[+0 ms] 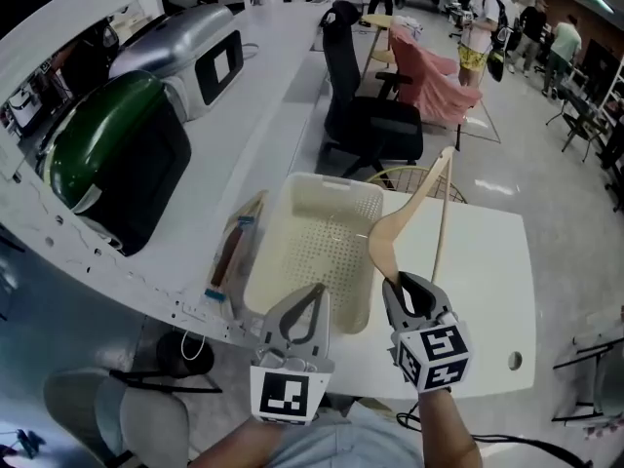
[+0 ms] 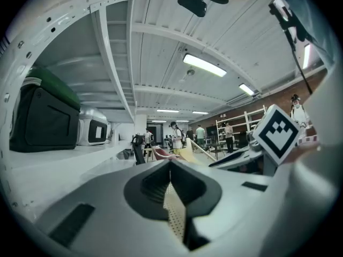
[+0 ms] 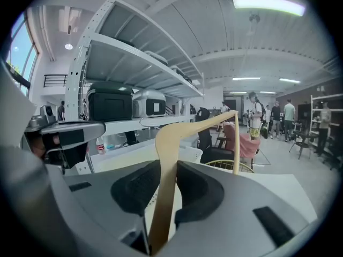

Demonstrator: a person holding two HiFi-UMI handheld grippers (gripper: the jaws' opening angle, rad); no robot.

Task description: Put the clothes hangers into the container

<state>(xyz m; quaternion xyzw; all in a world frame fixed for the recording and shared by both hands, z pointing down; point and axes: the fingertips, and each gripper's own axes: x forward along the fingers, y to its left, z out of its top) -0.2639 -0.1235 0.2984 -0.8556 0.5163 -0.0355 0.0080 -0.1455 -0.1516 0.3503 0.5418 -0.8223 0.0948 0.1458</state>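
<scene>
A cream perforated basket stands on the white table. My right gripper is shut on the lower end of a pale wooden hanger, which rises up and away over the basket's right rim. In the right gripper view the hanger runs up between the pads of that gripper. My left gripper hovers over the basket's near edge with its jaws together and nothing in them. In the left gripper view, the left gripper shows basket mesh through the slit. Another brown hanger lies left of the basket.
A black office chair and a round wire frame stand beyond the table. A green case and a silver case sit on the shelf at the left. People stand far off at the back right.
</scene>
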